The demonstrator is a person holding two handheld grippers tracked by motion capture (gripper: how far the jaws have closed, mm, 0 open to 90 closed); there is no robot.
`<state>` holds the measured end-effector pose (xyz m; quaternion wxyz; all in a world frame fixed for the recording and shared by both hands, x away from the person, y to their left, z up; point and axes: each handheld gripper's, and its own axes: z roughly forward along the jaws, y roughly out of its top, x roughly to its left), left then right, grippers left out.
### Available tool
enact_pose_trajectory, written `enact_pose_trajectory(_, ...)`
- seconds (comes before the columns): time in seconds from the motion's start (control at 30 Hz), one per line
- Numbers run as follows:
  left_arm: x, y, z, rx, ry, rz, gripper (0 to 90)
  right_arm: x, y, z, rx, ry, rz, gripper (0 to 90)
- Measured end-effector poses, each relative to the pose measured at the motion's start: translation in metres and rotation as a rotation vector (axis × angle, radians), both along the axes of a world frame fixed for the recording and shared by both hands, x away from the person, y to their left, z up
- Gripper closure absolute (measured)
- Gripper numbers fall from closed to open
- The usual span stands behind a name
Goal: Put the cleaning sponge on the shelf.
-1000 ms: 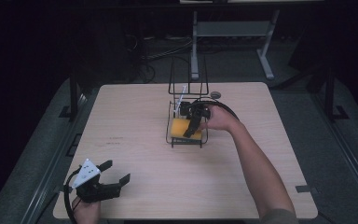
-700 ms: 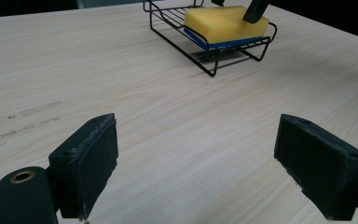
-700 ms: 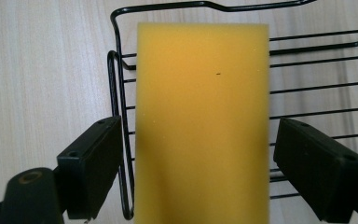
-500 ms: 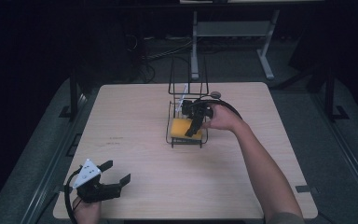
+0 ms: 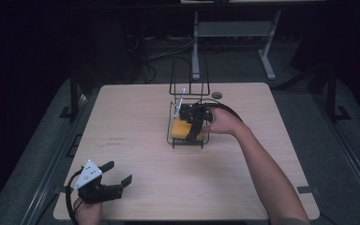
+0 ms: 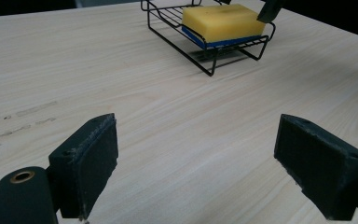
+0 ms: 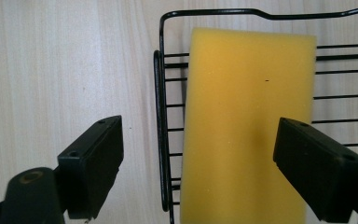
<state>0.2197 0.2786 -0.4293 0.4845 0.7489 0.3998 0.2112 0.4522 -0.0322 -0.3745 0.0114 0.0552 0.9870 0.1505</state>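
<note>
Where your left gripper (image 5: 115, 174) rests at near table (image 5: 136, 122) corner, jaws spread wide, nothing between. Its own view adds blue underside on sponge (image 6: 223, 21) ahead, in wire rack (image 6: 205, 49). Farther off, your right gripper (image 5: 196, 129) hangs over rack, jaws gaping apart. Its view: yellow sponge lies flat on rack floor, one jaw over bare wood outside rim, other above sponge.

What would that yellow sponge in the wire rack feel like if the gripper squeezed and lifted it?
The sponge looks like porous foam, so it would probably squash and weigh little. Its flat block shape shouldn't roll. The thin wire rack might shift with it.
</note>
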Motion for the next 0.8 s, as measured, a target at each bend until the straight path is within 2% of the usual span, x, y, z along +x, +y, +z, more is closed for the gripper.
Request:
enact_pose_trajectory(0.23,0.000,0.000,0.000,0.003,-0.002,0.002,12.8,-0.008,-0.001,-0.002,0.029,0.000,0.014,15.8)
enact_pose_trajectory(0.57,0.000,0.001,0.000,-0.002,-0.003,0.004,12.8,-0.016,0.004,0.001,0.014,-0.007,0.024,15.9)
enact_pose_trajectory(0.8,0.000,0.000,0.000,-0.001,-0.003,0.004,12.8,-0.021,0.009,0.001,0.006,-0.014,0.051,15.9)
